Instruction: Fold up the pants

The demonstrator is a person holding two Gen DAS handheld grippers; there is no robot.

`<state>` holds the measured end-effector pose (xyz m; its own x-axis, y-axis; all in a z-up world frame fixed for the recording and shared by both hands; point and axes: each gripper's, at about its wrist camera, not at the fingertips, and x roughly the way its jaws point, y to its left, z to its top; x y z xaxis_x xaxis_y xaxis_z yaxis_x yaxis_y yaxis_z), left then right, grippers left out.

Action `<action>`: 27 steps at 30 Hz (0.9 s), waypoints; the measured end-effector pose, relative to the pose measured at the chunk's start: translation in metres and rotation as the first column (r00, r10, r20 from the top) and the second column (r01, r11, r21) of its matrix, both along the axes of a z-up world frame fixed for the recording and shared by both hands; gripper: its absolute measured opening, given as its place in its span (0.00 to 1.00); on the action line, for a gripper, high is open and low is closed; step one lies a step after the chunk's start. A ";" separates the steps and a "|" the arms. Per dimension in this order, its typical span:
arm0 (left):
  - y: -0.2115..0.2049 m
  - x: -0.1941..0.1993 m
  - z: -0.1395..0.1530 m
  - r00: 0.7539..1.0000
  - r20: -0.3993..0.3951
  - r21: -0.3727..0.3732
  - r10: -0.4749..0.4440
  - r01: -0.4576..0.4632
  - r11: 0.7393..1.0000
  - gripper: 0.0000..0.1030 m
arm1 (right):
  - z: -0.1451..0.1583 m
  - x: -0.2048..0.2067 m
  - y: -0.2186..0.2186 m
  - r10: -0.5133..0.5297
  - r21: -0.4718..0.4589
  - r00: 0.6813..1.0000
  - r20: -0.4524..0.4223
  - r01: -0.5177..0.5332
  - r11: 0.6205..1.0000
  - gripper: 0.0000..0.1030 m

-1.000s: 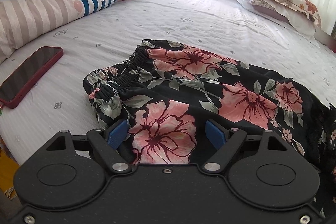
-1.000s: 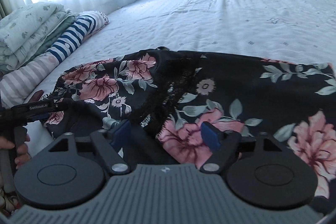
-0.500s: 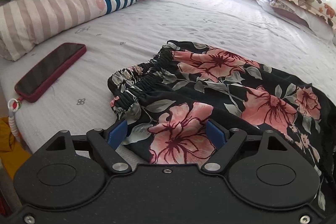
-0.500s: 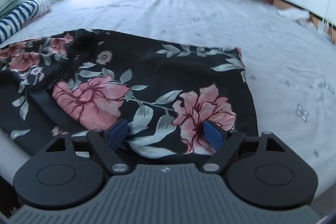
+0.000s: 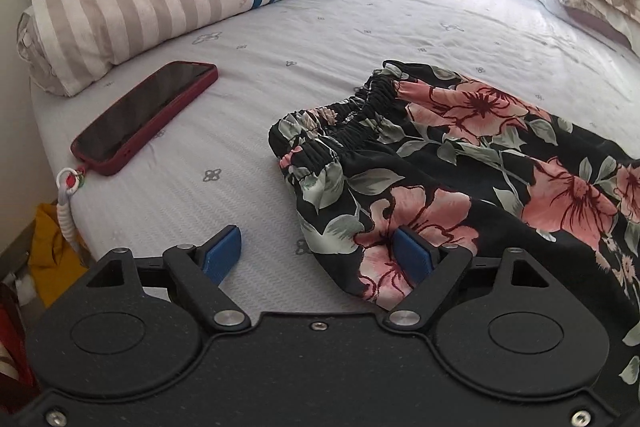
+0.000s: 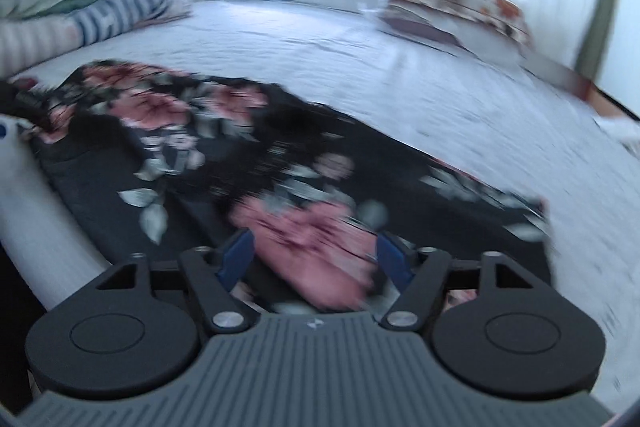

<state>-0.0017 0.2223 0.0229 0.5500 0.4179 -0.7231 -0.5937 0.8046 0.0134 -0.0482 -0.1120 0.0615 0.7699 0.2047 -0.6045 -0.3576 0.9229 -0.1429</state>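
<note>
1 pants (image 5: 480, 163), 1 phone (image 5: 144, 117); L gripper (image 5: 318, 251) wide, empty; R gripper (image 6: 312, 255) closing over pants, no grip.

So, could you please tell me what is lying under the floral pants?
The floral pants lie straight on the bed sheet, which shows all around them. Whether anything else sits beneath the fabric cannot be seen, since the pants cover it.

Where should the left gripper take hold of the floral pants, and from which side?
Probably the near corner of the elastic waistband on the floral pants. It is bunched and stands slightly off the bed sheet, giving an edge to pinch. Bring the open left gripper in low from the near bed edge, one finger under the hem.
</note>
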 end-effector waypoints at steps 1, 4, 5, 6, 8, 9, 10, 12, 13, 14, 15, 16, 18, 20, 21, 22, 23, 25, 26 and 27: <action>0.000 0.000 0.000 1.000 -0.002 0.003 0.001 -0.001 1.000 0.81 | -0.004 0.005 0.010 0.020 -0.008 1.000 -0.008 -0.020 1.000 0.68; 0.004 -0.004 0.000 0.999 0.001 0.005 0.038 -0.038 0.999 0.82 | -0.013 0.015 0.029 -0.002 -0.028 1.000 -0.014 0.001 1.000 0.08; 0.006 -0.006 0.001 0.998 0.004 0.002 0.063 -0.063 0.998 0.82 | -0.012 0.013 0.032 -0.046 -0.027 0.999 0.013 0.047 0.999 0.03; 0.008 -0.009 0.003 0.996 0.008 -0.001 0.094 -0.094 0.996 0.82 | -0.008 0.010 0.032 -0.059 -0.001 0.998 0.037 0.059 0.998 0.03; 0.009 -0.014 0.007 0.991 0.026 0.003 0.133 -0.133 0.991 0.79 | 0.000 0.000 0.032 -0.020 0.046 0.999 0.032 0.018 0.999 0.03; 0.009 -0.016 0.009 0.990 0.037 0.008 0.137 -0.138 0.990 0.79 | 0.002 -0.003 0.035 0.016 0.044 1.000 0.018 -0.017 0.999 0.03; 0.008 -0.017 0.011 0.989 0.049 0.012 0.141 -0.142 0.990 0.79 | 0.002 -0.005 0.036 0.055 0.040 0.998 -0.002 -0.055 0.998 0.03; 0.005 -0.020 0.017 0.987 0.081 0.008 0.136 -0.137 0.991 0.79 | 0.001 -0.004 0.037 0.103 0.053 0.993 -0.053 -0.100 0.994 0.04; 0.003 -0.021 0.019 0.988 0.101 0.000 0.120 -0.121 0.993 0.79 | 0.000 -0.001 0.036 0.121 0.071 0.989 -0.086 -0.115 0.991 0.04; -0.001 -0.022 0.023 0.988 0.125 -0.010 0.095 -0.094 0.996 0.79 | 0.000 0.000 0.034 0.133 0.088 0.985 -0.109 -0.124 0.988 0.10; -0.006 -0.022 0.027 0.987 0.148 -0.013 0.062 -0.060 0.998 0.79 | 0.000 0.001 0.032 0.141 0.109 0.983 -0.120 -0.128 0.986 0.34; -0.013 -0.022 0.031 0.986 0.167 -0.006 0.022 -0.021 1.000 0.80 | 0.002 0.000 0.028 0.152 0.129 0.981 -0.120 -0.136 0.982 0.39; -0.032 -0.020 0.038 0.978 0.194 0.028 -0.077 0.073 0.997 0.82 | 0.008 0.000 0.021 0.175 0.179 0.978 -0.115 -0.153 0.972 0.72; -0.054 -0.017 0.040 0.961 0.204 0.048 -0.184 0.178 0.983 0.84 | 0.017 0.002 0.012 0.181 0.232 0.979 -0.090 -0.156 0.960 0.74; -0.065 -0.015 0.040 0.949 0.208 0.042 -0.237 0.234 0.971 0.84 | 0.022 0.004 0.006 0.177 0.249 0.981 -0.083 -0.152 0.957 0.74; -0.075 -0.013 0.041 0.934 0.215 0.028 -0.286 0.287 0.957 0.84 | 0.027 0.006 0.000 0.163 0.259 0.984 -0.072 -0.139 0.956 0.75; -0.086 -0.012 0.040 0.915 0.226 0.014 -0.335 0.341 0.940 0.84 | 0.032 0.010 -0.006 0.137 0.257 0.989 -0.060 -0.117 0.959 0.75; -0.111 -0.011 0.038 0.865 0.255 0.014 -0.432 0.443 0.896 0.84 | 0.040 0.018 -0.021 0.055 0.221 0.998 -0.035 -0.046 0.974 0.75; -0.123 -0.009 0.037 0.844 0.263 0.023 -0.468 0.480 0.877 0.83 | 0.042 0.023 -0.029 0.010 0.194 1.000 -0.027 -0.005 0.981 0.75; -0.136 -0.008 0.036 0.824 0.268 0.030 -0.500 0.512 0.859 0.82 | 0.043 0.028 -0.039 -0.045 0.161 0.999 -0.023 0.048 0.986 0.75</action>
<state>-0.0093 0.0865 0.0592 0.8439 0.0025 -0.5365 -0.0805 0.9893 -0.1220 -0.0203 -0.1507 0.1048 0.7698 0.2649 -0.5808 -0.3147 0.9491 0.0159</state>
